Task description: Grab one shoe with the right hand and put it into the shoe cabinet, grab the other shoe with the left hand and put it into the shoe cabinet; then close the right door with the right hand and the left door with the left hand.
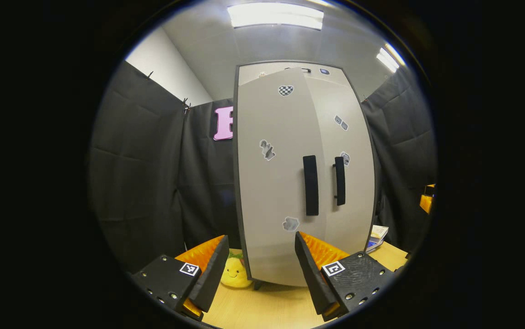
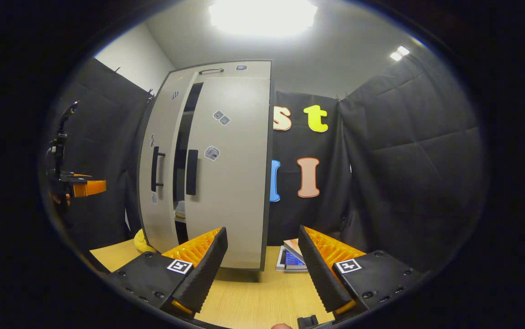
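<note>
The tall pale-grey shoe cabinet (image 1: 303, 173) stood on the light wooden desk (image 1: 262, 310) against the black cloth wall. Its right door (image 2: 228, 169) lay nearly flush with the frame, while the left door (image 1: 274, 178) hung ajar, leaving a dark gap between the two in the right gripper view. Something pale sat on a shelf inside that gap, low down; it was probably a shoe, though too little showed to be sure.

The left gripper (image 1: 262, 269) faced the left door from just in front, its ribbed orange and black fingers spread wide with nothing between them. The right gripper (image 2: 262, 260) was likewise spread and empty, aimed past the cabinet's right edge towards a small stack of books (image 2: 292, 258) lying on the desk.

Both shoes seemed to be stowed, so closing the doors was what remained. The doors looked like stiff, light panels on hinges that should swing with little force. A flat push on the outer face near the long black bar handle (image 1: 310, 185), far from the hinge, would likely serve better than pinching. The cabinet looked tall and narrow, so a gentle push seemed wise.

A yellow plush toy with a smiling face (image 1: 235, 272) rested by the cabinet's foot.
</note>
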